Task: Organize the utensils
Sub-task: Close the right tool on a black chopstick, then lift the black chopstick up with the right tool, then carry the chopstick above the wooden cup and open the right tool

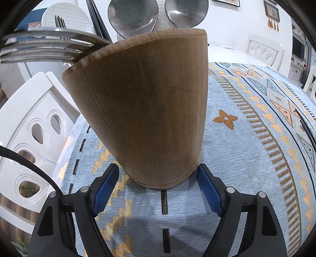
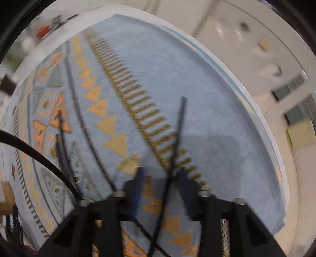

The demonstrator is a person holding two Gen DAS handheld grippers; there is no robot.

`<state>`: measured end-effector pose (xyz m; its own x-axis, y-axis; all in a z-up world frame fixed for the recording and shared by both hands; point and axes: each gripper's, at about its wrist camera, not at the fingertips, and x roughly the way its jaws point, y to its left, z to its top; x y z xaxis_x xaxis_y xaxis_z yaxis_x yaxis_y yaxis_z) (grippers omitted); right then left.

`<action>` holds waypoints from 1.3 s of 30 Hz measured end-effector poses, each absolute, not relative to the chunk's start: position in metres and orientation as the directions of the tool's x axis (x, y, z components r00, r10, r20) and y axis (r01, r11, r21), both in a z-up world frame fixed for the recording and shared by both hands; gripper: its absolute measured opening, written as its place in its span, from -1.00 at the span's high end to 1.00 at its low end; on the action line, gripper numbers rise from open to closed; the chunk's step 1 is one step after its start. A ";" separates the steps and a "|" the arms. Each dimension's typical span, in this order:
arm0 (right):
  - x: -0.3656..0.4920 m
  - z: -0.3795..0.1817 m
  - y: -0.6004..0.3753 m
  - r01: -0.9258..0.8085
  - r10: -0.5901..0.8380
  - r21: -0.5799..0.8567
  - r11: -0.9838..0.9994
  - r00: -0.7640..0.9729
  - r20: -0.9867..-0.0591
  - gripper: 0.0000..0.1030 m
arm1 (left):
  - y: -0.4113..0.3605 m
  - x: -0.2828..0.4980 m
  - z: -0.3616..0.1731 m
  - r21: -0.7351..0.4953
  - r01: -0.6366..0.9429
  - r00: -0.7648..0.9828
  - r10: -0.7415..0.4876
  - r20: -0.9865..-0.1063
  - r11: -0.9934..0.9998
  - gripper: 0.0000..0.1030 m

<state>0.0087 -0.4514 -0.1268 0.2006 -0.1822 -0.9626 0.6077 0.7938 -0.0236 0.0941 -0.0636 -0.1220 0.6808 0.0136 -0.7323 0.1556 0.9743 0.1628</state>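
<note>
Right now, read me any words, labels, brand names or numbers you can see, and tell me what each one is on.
None can be read.
Wooden utensil holder: no lettering.
Patterned tablecloth: woven shapes only.
Framed wall pictures: too small to read.
Right wrist view: blurred throughout.

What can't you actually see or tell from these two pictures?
- Left wrist view: the wooden holder hides the utensil handles and its inside; forks cut off by the edge.
- Right wrist view: motion blur; unclear whether the right gripper pinches the black chopsticks.
</note>
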 end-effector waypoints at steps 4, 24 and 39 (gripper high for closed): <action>0.027 -0.124 -0.429 0.547 -0.262 -0.116 0.829 0.197 -0.945 0.89 | -0.064 0.094 -0.122 0.162 0.155 0.681 0.013 -0.732 0.974 -0.55; 0.058 0.019 -0.343 0.268 -0.062 0.175 0.947 0.691 -0.720 0.90 | -0.064 0.094 -0.122 0.165 0.155 0.681 0.015 -0.732 0.974 -0.55; 0.077 0.107 -0.268 -0.053 0.218 0.303 0.952 0.812 -0.541 0.90 | -0.063 0.094 -0.122 0.167 0.155 0.681 0.017 -0.732 0.974 -0.55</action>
